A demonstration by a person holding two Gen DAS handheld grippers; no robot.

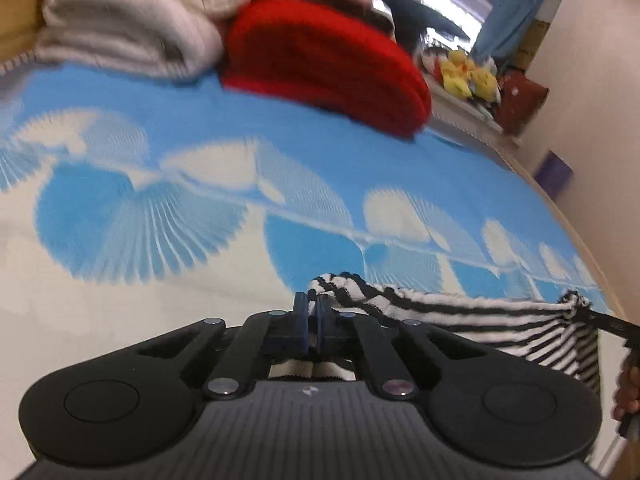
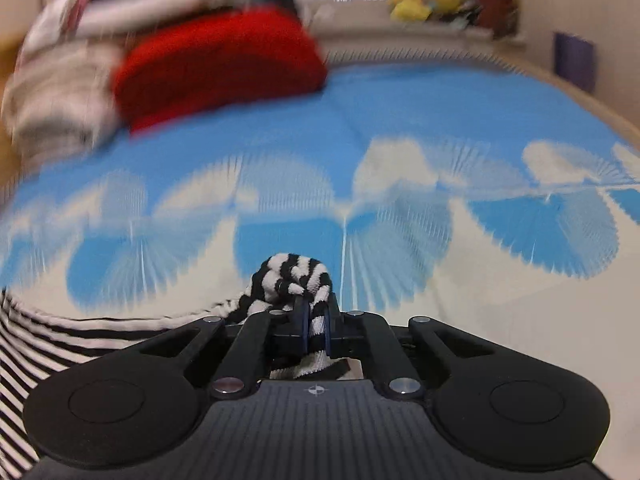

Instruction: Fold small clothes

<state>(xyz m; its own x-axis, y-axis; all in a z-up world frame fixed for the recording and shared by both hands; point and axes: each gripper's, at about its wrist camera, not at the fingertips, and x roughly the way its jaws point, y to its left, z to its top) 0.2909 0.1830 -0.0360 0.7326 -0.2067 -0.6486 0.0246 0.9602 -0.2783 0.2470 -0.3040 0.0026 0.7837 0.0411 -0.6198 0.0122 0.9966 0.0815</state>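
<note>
A black-and-white striped garment hangs stretched between my two grippers above the bed. In the left wrist view my left gripper is shut on one corner of it, and the cloth bunches just beyond the fingertips. At the right edge of that view the right gripper pinches the other corner. In the right wrist view my right gripper is shut on a bunched corner of the striped garment, and the rest of the cloth trails off to the lower left.
The bed is covered by a blue-and-white fan-patterned mat. At its far end lie a folded red garment and a pile of pale folded clothes. Yellow plush toys sit on a ledge beyond. A person's hand shows at the right.
</note>
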